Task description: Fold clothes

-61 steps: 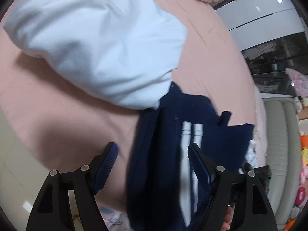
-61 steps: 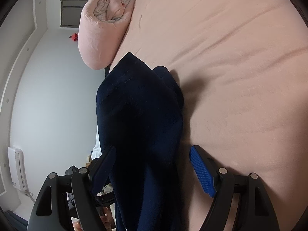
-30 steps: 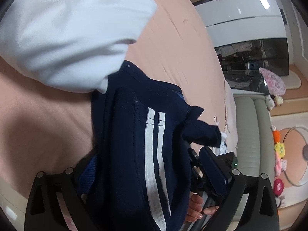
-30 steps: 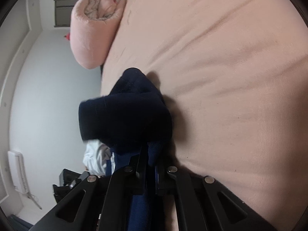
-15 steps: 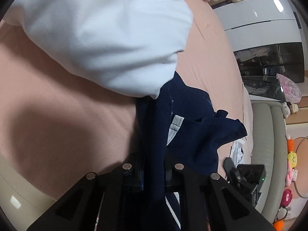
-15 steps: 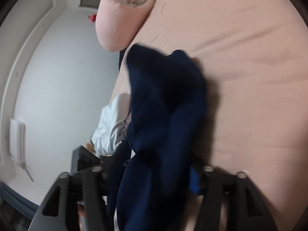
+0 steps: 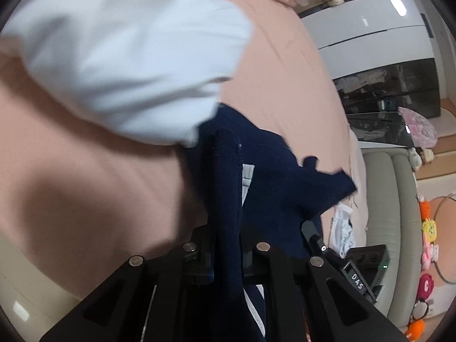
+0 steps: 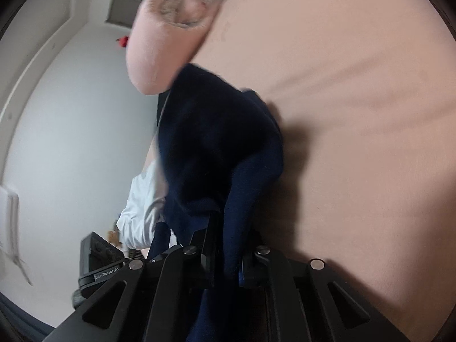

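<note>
Both grippers were clamped on the navy garment (image 7: 273,188): the left gripper (image 7: 226,259) pinched a fold at bottom centre of its frame, the right gripper (image 8: 228,259) likewise. The cloth ran up-frame from each tool, bunched over the pink bed (image 8: 356,114), beside a white garment (image 7: 128,57) at upper left.

You are working over a bed (image 8: 356,91) covered in a pale pink sheet that fills most of both views. At its far end lies a rolled pink duvet (image 8: 168,37), against a plain white wall (image 8: 71,114) with a ceiling moulding. A white unit (image 8: 8,205) hangs low on that wall. On the other side you have a white wardrobe (image 7: 370,22) with a dark glass section (image 7: 390,88) below, a grey-green padded sofa (image 7: 390,199), and soft toys (image 7: 427,228) along the floor's edge.
</note>
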Action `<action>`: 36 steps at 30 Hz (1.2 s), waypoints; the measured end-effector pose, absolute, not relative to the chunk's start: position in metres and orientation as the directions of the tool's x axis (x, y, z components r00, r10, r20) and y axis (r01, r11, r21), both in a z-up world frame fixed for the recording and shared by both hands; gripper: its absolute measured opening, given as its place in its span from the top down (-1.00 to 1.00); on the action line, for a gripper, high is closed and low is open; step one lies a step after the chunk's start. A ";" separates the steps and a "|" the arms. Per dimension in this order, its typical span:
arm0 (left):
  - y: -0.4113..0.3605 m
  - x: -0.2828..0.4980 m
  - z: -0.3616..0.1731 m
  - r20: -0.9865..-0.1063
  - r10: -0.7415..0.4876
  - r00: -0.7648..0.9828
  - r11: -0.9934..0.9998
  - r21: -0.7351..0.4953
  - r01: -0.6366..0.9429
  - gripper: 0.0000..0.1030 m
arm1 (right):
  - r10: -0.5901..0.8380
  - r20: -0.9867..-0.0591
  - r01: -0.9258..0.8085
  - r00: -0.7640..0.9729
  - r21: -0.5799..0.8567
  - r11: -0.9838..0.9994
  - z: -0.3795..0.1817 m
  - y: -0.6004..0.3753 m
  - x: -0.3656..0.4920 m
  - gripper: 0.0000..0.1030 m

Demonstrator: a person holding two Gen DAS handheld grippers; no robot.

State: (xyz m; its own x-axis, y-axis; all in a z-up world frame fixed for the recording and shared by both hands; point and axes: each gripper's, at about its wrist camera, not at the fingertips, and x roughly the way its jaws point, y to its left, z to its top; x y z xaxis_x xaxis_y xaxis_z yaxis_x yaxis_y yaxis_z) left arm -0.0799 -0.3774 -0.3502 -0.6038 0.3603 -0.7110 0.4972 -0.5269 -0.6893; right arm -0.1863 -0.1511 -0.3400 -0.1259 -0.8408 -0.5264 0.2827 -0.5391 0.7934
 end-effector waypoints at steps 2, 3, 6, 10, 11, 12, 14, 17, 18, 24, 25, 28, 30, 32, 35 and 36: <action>-0.369 -0.087 -0.341 -0.712 0.350 -0.608 -0.570 -0.677 0.465 0.85 | -0.826 -0.543 0.334 -0.154 0.758 -0.560 -0.323 -0.144 -0.190 0.85; -0.365 -0.091 -0.337 -0.716 0.347 -0.606 -0.588 -0.669 0.454 0.85 | -0.819 -0.548 0.356 -0.170 0.741 -0.569 -0.315 -0.142 -0.191 0.85; -0.354 -0.103 -0.326 -0.718 0.338 -0.609 -0.637 -0.651 0.413 0.85 | -0.804 -0.558 0.393 -0.203 0.706 -0.589 -0.296 -0.140 -0.193 0.85; -0.344 -0.114 -0.316 -0.712 0.341 -0.613 -0.686 -0.635 0.356 0.85 | -0.773 -0.585 0.404 -0.247 0.663 -0.631 -0.288 -0.103 -0.201 0.85; -0.339 -0.119 -0.315 -0.718 0.341 -0.607 -0.701 -0.625 0.345 0.85 | -0.764 -0.593 0.406 -0.257 0.651 -0.642 -0.287 -0.091 -0.204 0.85; -0.334 -0.123 -0.315 -0.723 0.338 -0.602 -0.716 -0.613 0.335 0.85 | -0.757 -0.598 0.404 -0.264 0.643 -0.650 -0.287 -0.082 -0.205 0.85; -0.324 -0.131 -0.317 -0.744 0.323 -0.585 -0.756 -0.574 0.313 0.85 | -0.745 -0.609 0.396 -0.273 0.635 -0.663 -0.289 -0.073 -0.206 0.85; -0.312 -0.142 -0.321 -0.780 0.285 -0.558 -0.805 -0.510 0.302 0.85 | -0.723 -0.632 0.384 -0.279 0.617 -0.687 -0.294 -0.056 -0.211 0.85; -0.310 -0.144 -0.321 -0.786 0.274 -0.554 -0.815 -0.496 0.299 0.84 | -0.717 -0.638 0.382 -0.280 0.612 -0.693 -0.295 -0.050 -0.214 0.85; -0.317 -0.152 -0.326 -0.790 0.271 -0.550 -0.820 -0.488 0.298 0.84 | -0.704 -0.652 0.366 -0.280 0.606 -0.707 -0.306 -0.018 -0.228 0.85; -0.318 -0.153 -0.328 -0.792 0.273 -0.546 -0.819 -0.489 0.300 0.84 | -0.703 -0.654 0.364 -0.278 0.606 -0.708 -0.308 -0.019 -0.229 0.85; -0.324 -0.151 -0.333 -0.801 0.269 -0.535 -0.820 -0.482 0.308 0.84 | -0.695 -0.666 0.368 -0.271 0.596 -0.714 -0.312 -0.024 -0.231 0.85; -0.322 -0.149 -0.337 -0.801 0.278 -0.530 -0.818 -0.487 0.305 0.84 | -0.687 -0.675 0.377 -0.268 0.583 -0.720 -0.314 -0.026 -0.232 0.85; -0.326 -0.148 -0.342 -0.803 0.294 -0.518 -0.813 -0.496 0.306 0.81 | -0.679 -0.684 0.385 -0.266 0.571 -0.725 -0.316 -0.029 -0.232 0.85; -0.335 -0.143 -0.347 -0.796 0.322 -0.512 -0.788 -0.525 0.321 0.78 | -0.663 -0.703 0.387 -0.257 0.554 -0.737 -0.322 -0.031 -0.233 0.85; -0.337 -0.142 -0.348 -0.791 0.339 -0.510 -0.776 -0.541 0.323 0.78 | -0.661 -0.707 0.384 -0.251 0.554 -0.739 -0.325 -0.031 -0.234 0.85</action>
State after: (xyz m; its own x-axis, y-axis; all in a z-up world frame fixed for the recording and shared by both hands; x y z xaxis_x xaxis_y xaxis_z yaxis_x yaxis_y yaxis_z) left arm -0.1418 -0.3369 -0.3485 -0.5096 0.3386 -0.7910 0.3234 -0.7765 -0.5408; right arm -0.2337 -0.0311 -0.3245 -0.2508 -0.6608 -0.7074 0.3840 -0.7387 0.5539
